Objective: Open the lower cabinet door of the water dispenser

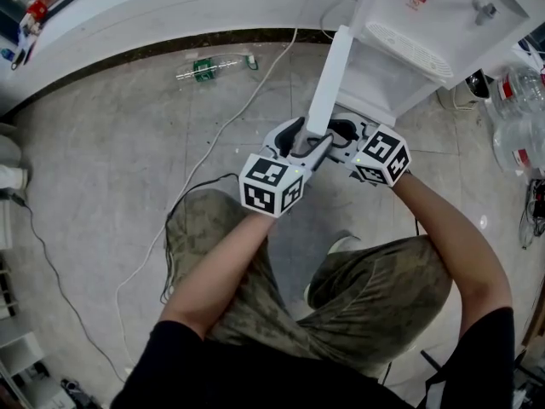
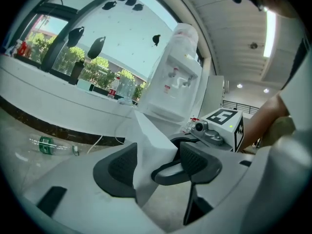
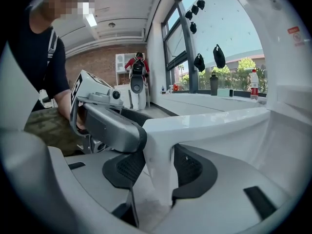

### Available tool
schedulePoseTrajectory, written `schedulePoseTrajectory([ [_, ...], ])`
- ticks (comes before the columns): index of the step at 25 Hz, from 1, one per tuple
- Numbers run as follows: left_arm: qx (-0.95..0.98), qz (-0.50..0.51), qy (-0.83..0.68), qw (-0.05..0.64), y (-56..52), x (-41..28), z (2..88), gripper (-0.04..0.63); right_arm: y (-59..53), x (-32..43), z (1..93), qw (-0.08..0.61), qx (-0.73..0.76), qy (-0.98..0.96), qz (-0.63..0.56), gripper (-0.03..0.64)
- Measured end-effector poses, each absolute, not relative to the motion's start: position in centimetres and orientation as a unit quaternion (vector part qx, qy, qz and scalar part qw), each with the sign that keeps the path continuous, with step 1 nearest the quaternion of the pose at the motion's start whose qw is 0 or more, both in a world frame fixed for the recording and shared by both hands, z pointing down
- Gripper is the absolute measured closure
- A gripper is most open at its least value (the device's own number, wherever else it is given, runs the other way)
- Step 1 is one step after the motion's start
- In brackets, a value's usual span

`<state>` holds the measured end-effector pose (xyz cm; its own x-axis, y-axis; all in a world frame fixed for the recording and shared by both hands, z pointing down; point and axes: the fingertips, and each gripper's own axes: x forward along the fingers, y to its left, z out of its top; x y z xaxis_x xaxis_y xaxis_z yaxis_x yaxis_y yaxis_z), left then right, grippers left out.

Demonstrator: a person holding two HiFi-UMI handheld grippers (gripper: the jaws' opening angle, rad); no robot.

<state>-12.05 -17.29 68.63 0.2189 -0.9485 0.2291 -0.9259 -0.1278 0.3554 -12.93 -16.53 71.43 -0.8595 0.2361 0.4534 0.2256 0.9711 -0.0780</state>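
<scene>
The lower cabinet door (image 1: 329,79) stood swung out from the water dispenser (image 1: 426,24). My left gripper (image 2: 157,161) and right gripper (image 3: 158,168) both clamped its free edge, with open floor (image 1: 128,143) on its left.

left gripper (image 2: 157,161): clamped on cabinet door (image 1: 329,79) edge | right gripper (image 3: 158,167): clamped on door edge, opposite | forearms (image 1: 223,258): converge toward door
</scene>
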Motion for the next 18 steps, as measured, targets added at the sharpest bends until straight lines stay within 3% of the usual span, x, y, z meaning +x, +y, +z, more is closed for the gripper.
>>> schedulePoseTrajectory([
  [8, 0.746, 0.002, -0.630, 0.216, -17.2, -11.7, 68.7, 0.394, -16.7, -12.1, 71.1, 0.235, -0.128, -0.963, 0.022, 0.449],
  [18, 0.722, 0.013, -0.663, 0.197, -16.4, -14.1, 68.6, 0.414, -17.9, -11.3, 70.8, 0.238, -0.092, -0.965, 0.056, 0.448],
])
